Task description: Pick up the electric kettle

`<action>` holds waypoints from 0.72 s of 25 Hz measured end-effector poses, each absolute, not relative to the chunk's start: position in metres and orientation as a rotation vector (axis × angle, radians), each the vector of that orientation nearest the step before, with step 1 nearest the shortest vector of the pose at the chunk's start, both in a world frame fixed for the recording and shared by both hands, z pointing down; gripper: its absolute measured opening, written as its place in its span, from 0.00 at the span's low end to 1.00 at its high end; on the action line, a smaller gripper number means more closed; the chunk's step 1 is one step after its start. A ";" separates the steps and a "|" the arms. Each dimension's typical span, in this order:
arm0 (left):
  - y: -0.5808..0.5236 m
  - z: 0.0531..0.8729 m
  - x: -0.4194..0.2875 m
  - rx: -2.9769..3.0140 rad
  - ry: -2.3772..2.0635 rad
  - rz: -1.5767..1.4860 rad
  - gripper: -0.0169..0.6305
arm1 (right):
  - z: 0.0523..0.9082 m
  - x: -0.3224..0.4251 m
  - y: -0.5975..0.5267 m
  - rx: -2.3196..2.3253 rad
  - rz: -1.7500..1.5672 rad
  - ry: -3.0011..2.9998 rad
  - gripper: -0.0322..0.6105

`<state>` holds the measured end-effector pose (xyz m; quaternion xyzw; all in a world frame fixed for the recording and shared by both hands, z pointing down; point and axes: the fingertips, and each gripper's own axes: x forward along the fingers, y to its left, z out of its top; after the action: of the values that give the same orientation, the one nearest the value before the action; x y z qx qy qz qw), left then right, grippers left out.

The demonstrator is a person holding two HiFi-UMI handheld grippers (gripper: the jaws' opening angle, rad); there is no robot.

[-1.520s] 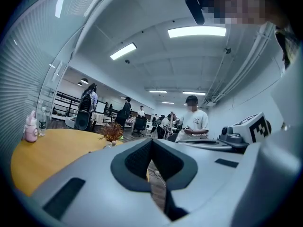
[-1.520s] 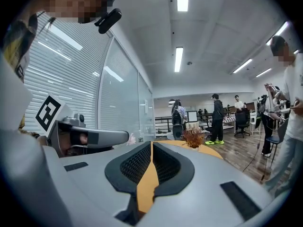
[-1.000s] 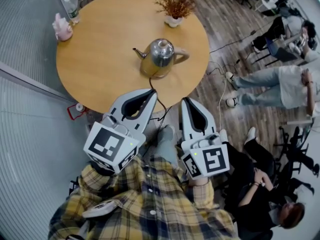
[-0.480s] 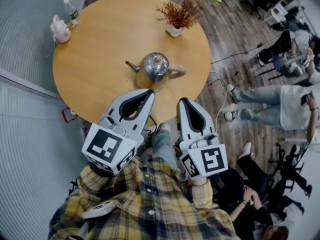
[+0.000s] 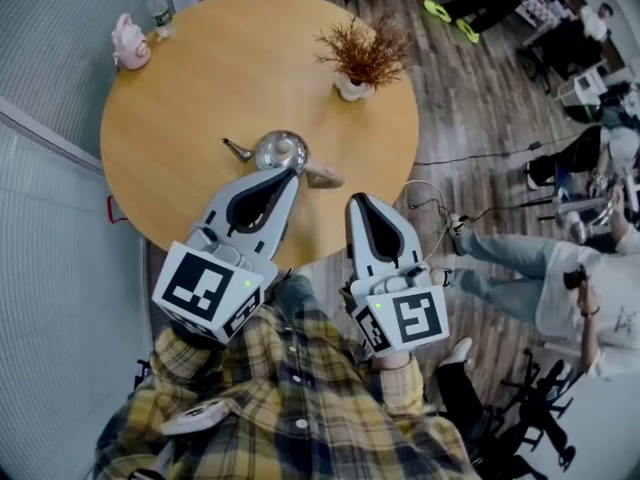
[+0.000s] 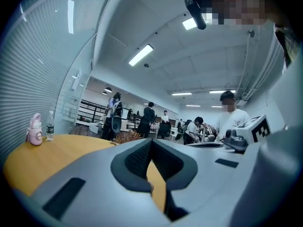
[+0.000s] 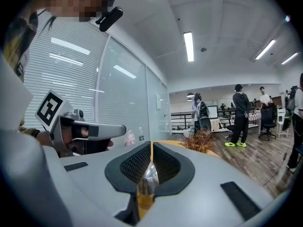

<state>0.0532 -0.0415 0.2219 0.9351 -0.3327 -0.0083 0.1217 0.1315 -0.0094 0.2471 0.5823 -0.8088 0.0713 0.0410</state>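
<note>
The steel electric kettle stands on the round wooden table, near its front edge, spout to the left and handle to the right. My left gripper is shut and empty, and its tip overlaps the kettle's near side in the head view; I cannot tell whether they touch. My right gripper is shut and empty, off the table's edge, right of the kettle handle. In the right gripper view the kettle shows through the hollow behind the shut right gripper. In the left gripper view the left gripper hides the kettle.
A dried plant in a white pot stands at the table's far right. A pink bottle and a water bottle stand at its far left. A glass wall runs along the left. Cables and seated people are on the right.
Both grippers have moved forward toward the table, staying shut. The kettle now lies right at the left gripper's tip, where before it stood well ahead of both.
</note>
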 end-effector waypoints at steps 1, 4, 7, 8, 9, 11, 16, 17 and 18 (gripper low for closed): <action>-0.043 0.220 0.057 2.719 -1.009 -0.032 0.03 | 0.246 0.136 -0.012 1.748 0.212 -2.495 0.11; -0.043 0.217 0.064 2.686 -1.106 -0.037 0.03 | 0.246 0.144 -0.019 1.649 0.205 -2.548 0.11; -0.040 0.219 0.066 2.655 -1.182 -0.025 0.03 | 0.250 0.146 -0.023 1.563 0.208 -2.590 0.11; -0.040 0.220 0.065 2.644 -1.204 -0.023 0.03 | 0.252 0.146 -0.025 1.543 0.211 -2.598 0.11; -0.041 0.220 0.064 2.632 -1.228 -0.021 0.03 | 0.254 0.146 -0.027 1.524 0.215 -2.607 0.11; -0.043 0.220 0.058 2.603 -1.280 -0.012 0.03 | 0.256 0.143 -0.033 1.486 0.228 -2.633 0.11; -0.049 0.218 0.044 2.566 -1.348 -0.003 0.03 | 0.258 0.136 -0.043 1.461 0.240 -2.663 0.11; -0.050 0.217 0.043 2.564 -1.353 -0.007 0.03 | 0.258 0.135 -0.045 1.462 0.240 -2.664 0.11; -0.052 0.216 0.042 2.564 -1.356 -0.011 0.03 | 0.258 0.134 -0.046 1.462 0.239 -2.665 0.11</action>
<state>0.0416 -0.0521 0.2156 0.8776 -0.4642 -0.0036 0.1201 0.1339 -0.0462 0.2575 0.4791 -0.8731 0.0783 0.0462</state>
